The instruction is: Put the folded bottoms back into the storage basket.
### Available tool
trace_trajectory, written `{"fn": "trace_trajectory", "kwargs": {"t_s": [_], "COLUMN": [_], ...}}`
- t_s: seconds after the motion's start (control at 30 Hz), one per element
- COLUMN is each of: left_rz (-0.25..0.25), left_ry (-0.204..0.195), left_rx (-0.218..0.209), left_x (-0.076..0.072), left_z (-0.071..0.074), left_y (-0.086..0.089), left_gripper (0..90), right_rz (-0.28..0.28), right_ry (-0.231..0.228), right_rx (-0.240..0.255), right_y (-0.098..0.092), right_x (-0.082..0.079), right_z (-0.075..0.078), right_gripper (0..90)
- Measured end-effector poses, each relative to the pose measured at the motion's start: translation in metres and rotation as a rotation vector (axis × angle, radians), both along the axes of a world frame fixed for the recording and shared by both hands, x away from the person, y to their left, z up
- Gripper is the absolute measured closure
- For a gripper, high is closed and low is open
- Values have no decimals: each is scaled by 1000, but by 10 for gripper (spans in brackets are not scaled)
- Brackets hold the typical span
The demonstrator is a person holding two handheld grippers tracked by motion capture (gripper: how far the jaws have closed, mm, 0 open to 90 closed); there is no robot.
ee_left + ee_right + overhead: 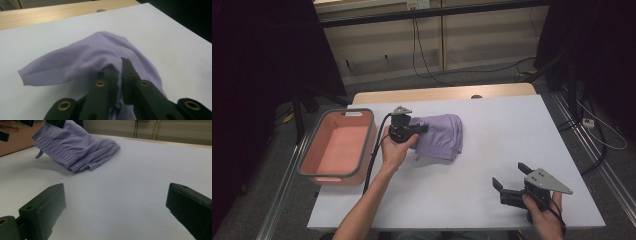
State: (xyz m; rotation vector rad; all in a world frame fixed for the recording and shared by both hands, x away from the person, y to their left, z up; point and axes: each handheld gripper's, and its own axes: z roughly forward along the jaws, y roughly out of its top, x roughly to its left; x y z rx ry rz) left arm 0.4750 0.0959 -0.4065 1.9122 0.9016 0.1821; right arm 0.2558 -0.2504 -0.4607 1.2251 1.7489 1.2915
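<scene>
A folded lilac garment (441, 136) with an elastic waistband lies on the white table, its left side lifted off the surface. My left gripper (416, 129) is shut on that lifted edge; in the left gripper view the jaws pinch the lilac garment (100, 55) at my left gripper (117, 66), and the fabric drapes over them. From the right gripper view, the lilac garment (75, 150) hangs raised at its left end, waistband facing me. My right gripper (511, 179) rests near the table's front right, open with nothing between its fingers; its jaws frame bare table around my right gripper (115, 200).
A salmon-pink bin with a grey rim (312, 150) stands at the table's left edge. A wooden strip (442, 93) runs along the table's far side. Cables trail across the floor behind. Dark stands flank the table.
</scene>
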Motion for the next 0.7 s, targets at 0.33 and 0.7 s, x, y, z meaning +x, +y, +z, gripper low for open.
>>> {"fn": "trace_trajectory", "kwargs": {"t_s": [0.33, 0.7], "left_rz": [2, -12], "left_ry": [-41, -72], "left_rx": [-32, -42], "left_x": [-7, -11], "left_z": [15, 27], "left_y": [8, 22], "left_gripper": [858, 859], "right_rz": [2, 1], "right_ry": [3, -1], "right_rx": [-4, -7], "right_y": [0, 0], "right_x": [0, 0], "right_z": [0, 0], "right_gripper": [23, 23]}}
